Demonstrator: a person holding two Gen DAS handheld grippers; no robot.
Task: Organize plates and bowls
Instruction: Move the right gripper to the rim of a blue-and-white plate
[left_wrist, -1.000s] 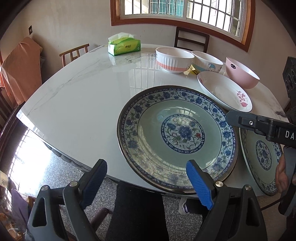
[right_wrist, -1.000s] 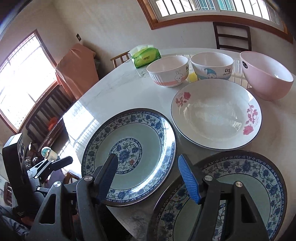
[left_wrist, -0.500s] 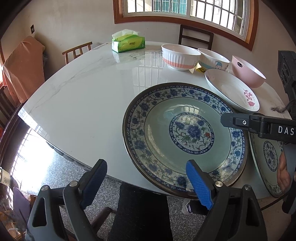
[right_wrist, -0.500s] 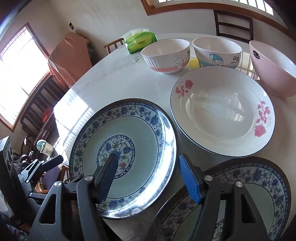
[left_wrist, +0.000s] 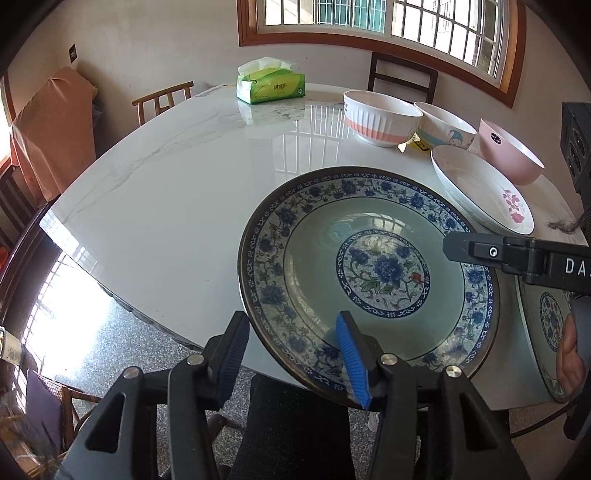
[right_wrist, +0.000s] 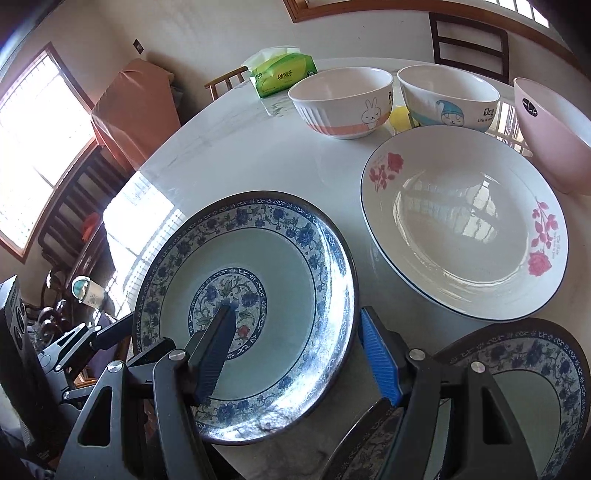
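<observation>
The blue-patterned plate is sitting at the near edge of the marble table; the left gripper is straddling its near rim, spread, and the right gripper is straddling its right rim, also spread — neither is pinching yet. A grasp is being set up; next, closing on the rim and lifting toward the matching plate – probably

White marble table with plates, bowls, tissue pack.

Three plates: two blue ones and one white rose plate. Three bowls. One tissue pack.
</observation>
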